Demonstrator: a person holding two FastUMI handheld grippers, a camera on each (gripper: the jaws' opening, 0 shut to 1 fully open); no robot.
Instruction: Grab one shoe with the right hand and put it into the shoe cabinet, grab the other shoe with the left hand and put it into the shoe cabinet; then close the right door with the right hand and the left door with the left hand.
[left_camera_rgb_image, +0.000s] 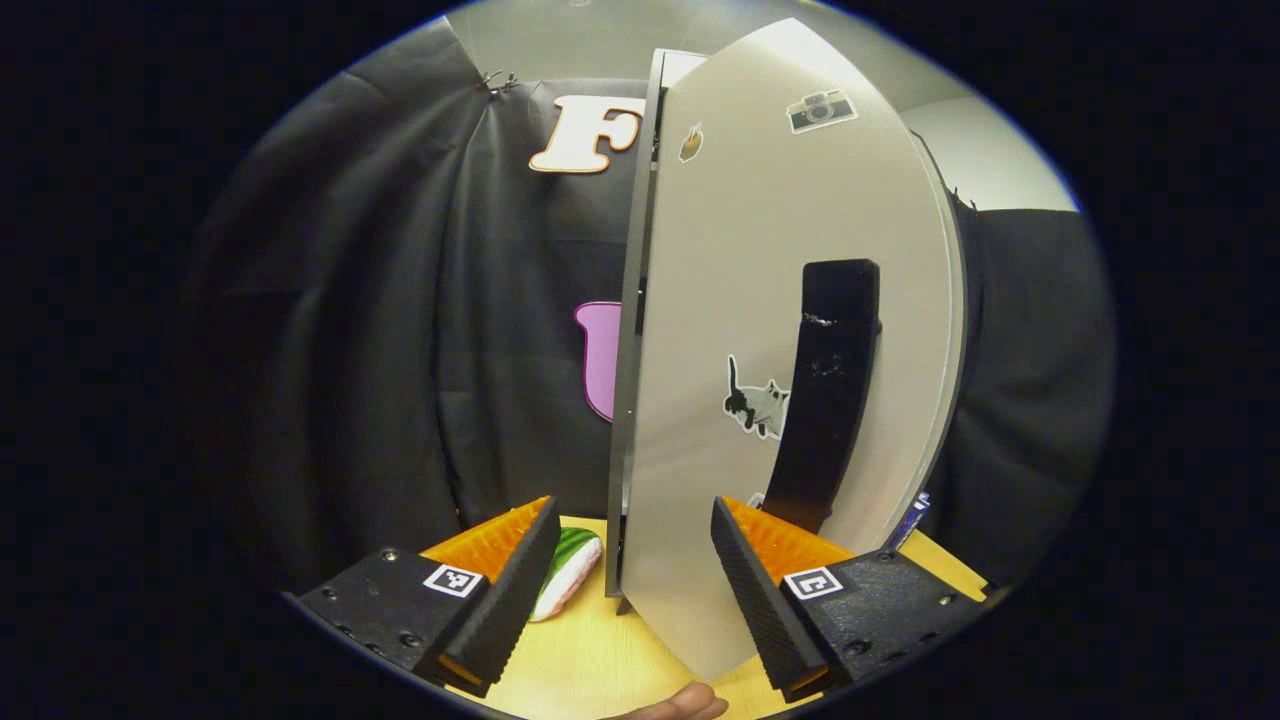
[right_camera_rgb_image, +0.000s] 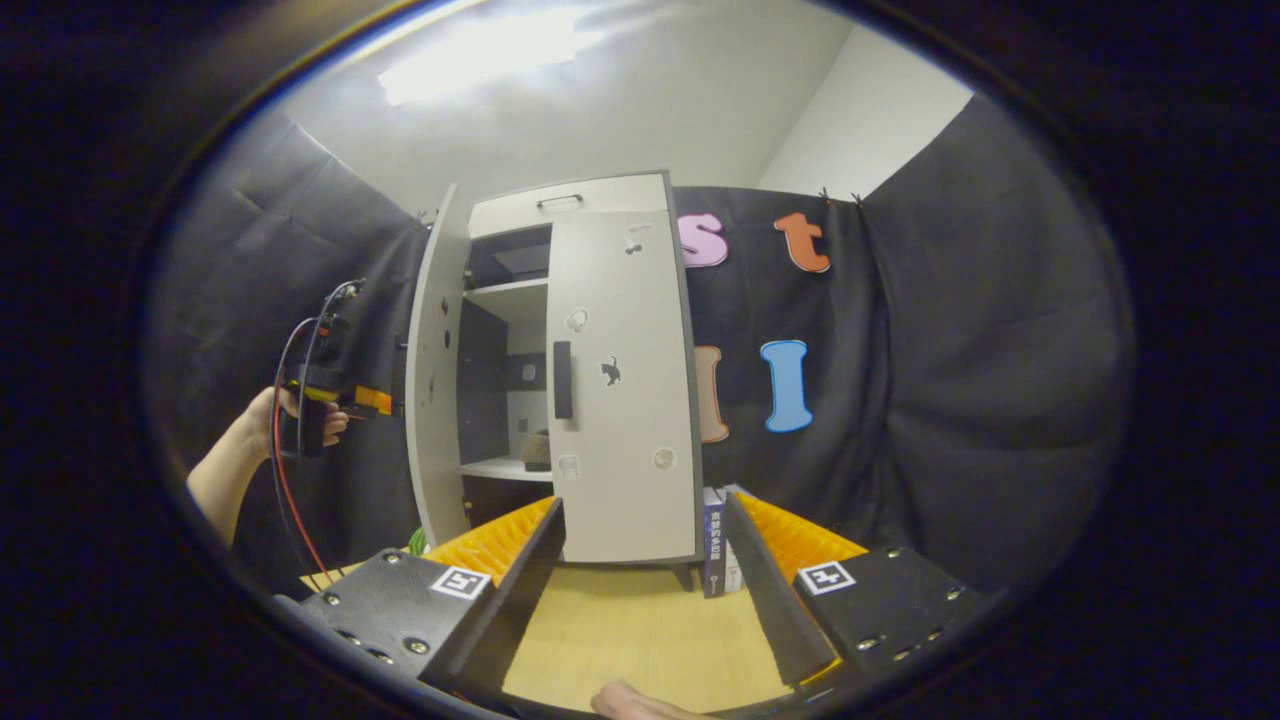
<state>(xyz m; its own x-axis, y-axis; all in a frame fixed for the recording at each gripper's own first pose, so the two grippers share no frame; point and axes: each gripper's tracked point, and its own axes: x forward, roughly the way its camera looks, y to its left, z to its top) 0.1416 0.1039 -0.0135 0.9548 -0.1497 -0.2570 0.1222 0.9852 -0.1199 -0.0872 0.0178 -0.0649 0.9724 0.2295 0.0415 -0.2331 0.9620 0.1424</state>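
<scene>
While the cabinet (right_camera_rgb_image: 570, 380) stands on the worktop (right_camera_rgb_image: 640, 640), its right door (right_camera_rgb_image: 625, 390) is seen shut in the right gripper view and its left door (right_camera_rgb_image: 432, 380) swung out wide. Through the gap, shelves are shown: on the middle shelf a brownish shape (right_camera_rgb_image: 537, 450) is made out, most likely a shoe, though it is too small to be sure; whether a second shoe is inside cannot be told. A dark space is seen above it under the top drawer.

Beside the cabinet's right foot, a couple of books (right_camera_rgb_image: 720, 545) are stood upright on the worktop, just beside the cabinet.

Off to the left of the open door, the left tool (right_camera_rgb_image: 372, 402) is held up by a hand (right_camera_rgb_image: 275, 415), cables trailing from it, close to the door's outer face. In the left gripper view that door (left_camera_rgb_image: 790, 350) is met almost edge-on, with its black handle (left_camera_rgb_image: 830, 390) and stickers facing the camera. The left tool (left_camera_rgb_image: 635, 580) is spread wide, its fingers (left_camera_rgb_image: 525, 585) set either side of the door's lower edge without pressing on it. A green-and-white striped soft thing (left_camera_rgb_image: 565, 570) lies on the worktop (left_camera_rgb_image: 600, 660) behind the left finger.

The right tool (right_camera_rgb_image: 645, 570) is likewise held wide apart, gripping nothing, well back from the cabinet.
</scene>
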